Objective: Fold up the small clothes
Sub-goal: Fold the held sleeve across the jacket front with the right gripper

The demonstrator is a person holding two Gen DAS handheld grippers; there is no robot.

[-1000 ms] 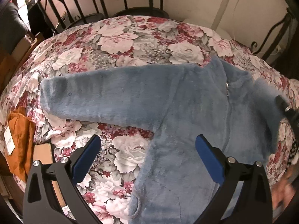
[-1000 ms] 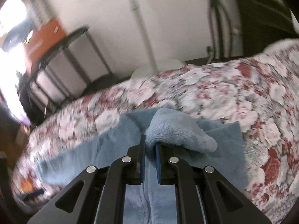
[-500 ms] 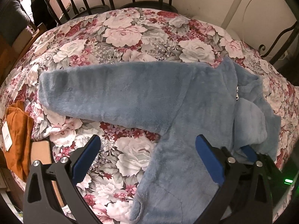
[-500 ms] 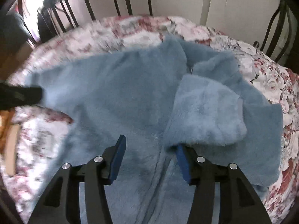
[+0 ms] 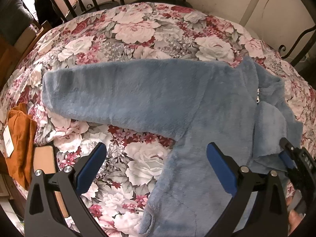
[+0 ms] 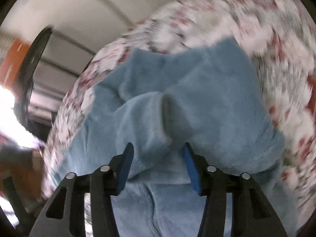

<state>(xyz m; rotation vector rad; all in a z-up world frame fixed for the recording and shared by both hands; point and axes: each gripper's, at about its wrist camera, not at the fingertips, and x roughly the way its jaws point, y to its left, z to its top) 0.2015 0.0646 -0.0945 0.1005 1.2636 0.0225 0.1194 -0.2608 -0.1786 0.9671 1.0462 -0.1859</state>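
Broadly, we work on a bed (image 5: 167, 31) covered with a rose-print spread, which gives us a wide, soft surface to lay the garment flat on. Across it lies the blue fleece jacket (image 5: 207, 118), front up, its body running toward us and its collar toward the far edge, so both sleeves can be brought in over the chest. The long sleeve (image 5: 118, 96) on our left is stretched straight out to the side, flat on the spread; we judge it is the next part to be folded. The other sleeve (image 5: 270, 126) already lies doubled across the right half of the chest, just beside the zip (its cuff end points back toward us), so that side of the fold looks done.

Our left hand-held gripper (image 5: 156, 167) hovers above the bed near the jacket's armpit with its jaws wide apart and nothing between them, placed, we think, to reach for the outstretched sleeve. Our right hand-held gripper (image 6: 157, 165) sits low over the folded sleeve, jaws apart, fleece bulging between the blue pads (image 6: 125, 167) without being pinched; that view is smeared by motion.

Smaller things sit off the left edge: an orange garment (image 5: 19, 142) with a white tag (image 5: 7, 142).
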